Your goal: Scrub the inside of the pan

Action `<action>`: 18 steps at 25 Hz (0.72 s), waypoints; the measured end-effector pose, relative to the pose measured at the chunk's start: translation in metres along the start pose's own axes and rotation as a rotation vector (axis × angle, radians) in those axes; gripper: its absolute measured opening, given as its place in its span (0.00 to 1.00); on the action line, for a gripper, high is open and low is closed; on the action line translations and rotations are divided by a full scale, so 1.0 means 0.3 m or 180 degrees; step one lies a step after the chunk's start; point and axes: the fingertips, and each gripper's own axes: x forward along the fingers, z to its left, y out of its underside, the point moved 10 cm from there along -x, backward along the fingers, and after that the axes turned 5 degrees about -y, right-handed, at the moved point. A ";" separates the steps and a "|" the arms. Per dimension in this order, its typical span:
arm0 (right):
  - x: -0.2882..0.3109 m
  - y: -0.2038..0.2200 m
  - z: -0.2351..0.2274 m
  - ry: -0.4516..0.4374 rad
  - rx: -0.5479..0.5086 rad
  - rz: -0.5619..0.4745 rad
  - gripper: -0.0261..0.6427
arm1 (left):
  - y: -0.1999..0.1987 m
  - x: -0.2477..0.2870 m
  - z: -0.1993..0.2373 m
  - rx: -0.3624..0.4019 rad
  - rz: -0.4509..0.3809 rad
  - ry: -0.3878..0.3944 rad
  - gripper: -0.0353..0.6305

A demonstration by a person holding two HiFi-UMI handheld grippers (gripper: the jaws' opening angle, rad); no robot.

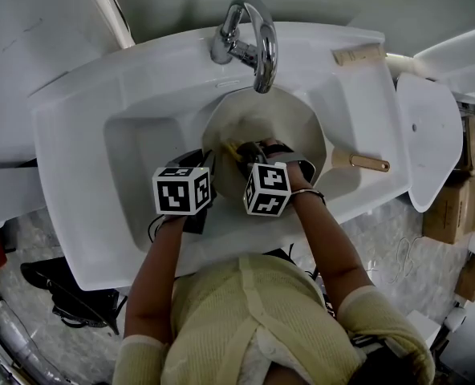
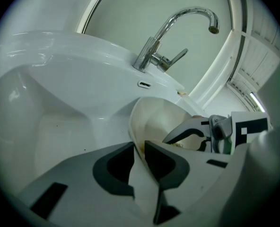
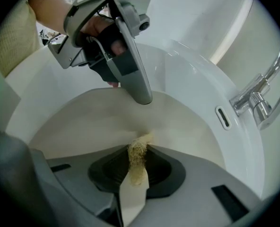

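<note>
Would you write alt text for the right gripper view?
The right gripper holds a tan scrubber against the inside of a cream pan. The left gripper clamps the pan's far rim, in a white sink with a tap.

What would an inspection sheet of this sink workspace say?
Surface: white sink with a chrome faucet.
Job's things: cream pan in the basin, its handle pointing right; fibrous scrubber.
Clutter: tan block on the sink's rim.
Grippers: left gripper shut on the pan's rim; right gripper shut on the scrubber, its tip at the pan's inside.
Cables: thin dark cable under the left gripper.
Surroundings: cardboard boxes at right, on a tiled floor.
</note>
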 end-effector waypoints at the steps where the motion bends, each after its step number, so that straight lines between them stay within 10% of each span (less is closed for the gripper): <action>1: -0.002 0.000 0.004 -0.0020 -0.0006 0.0001 0.17 | 0.000 0.000 0.000 0.0007 -0.0002 -0.0002 0.22; 18: -0.032 -0.003 0.082 -0.0375 -0.0059 0.0029 0.17 | 0.002 -0.001 -0.011 0.0118 -0.0019 -0.0062 0.22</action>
